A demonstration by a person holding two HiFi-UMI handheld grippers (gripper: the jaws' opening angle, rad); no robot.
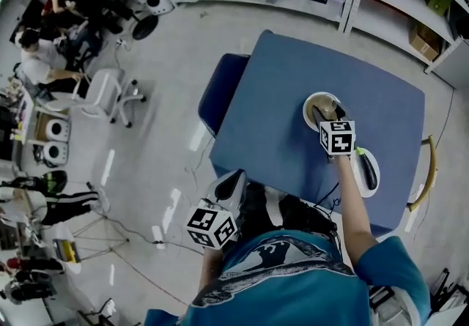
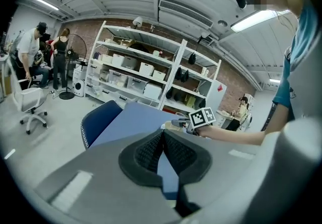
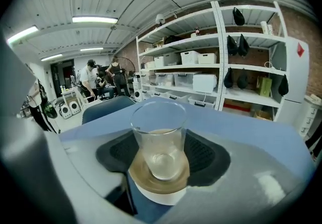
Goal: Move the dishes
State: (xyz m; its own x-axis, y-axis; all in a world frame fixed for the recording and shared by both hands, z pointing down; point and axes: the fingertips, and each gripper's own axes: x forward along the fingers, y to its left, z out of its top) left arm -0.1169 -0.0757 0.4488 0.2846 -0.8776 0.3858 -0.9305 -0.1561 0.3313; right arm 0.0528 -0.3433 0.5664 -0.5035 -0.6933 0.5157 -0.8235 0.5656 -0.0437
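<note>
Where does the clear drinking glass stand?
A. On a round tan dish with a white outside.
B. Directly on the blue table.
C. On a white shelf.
A: the clear drinking glass stands upright on the round tan dish with a white outside, which rests on the blue table.

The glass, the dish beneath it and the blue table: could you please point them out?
glass (image 3: 160,137), right gripper view, its clear side wall.
dish (image 3: 162,197), right gripper view, its white outer rim.
table (image 1: 293,83), head view, bare blue top.
</note>
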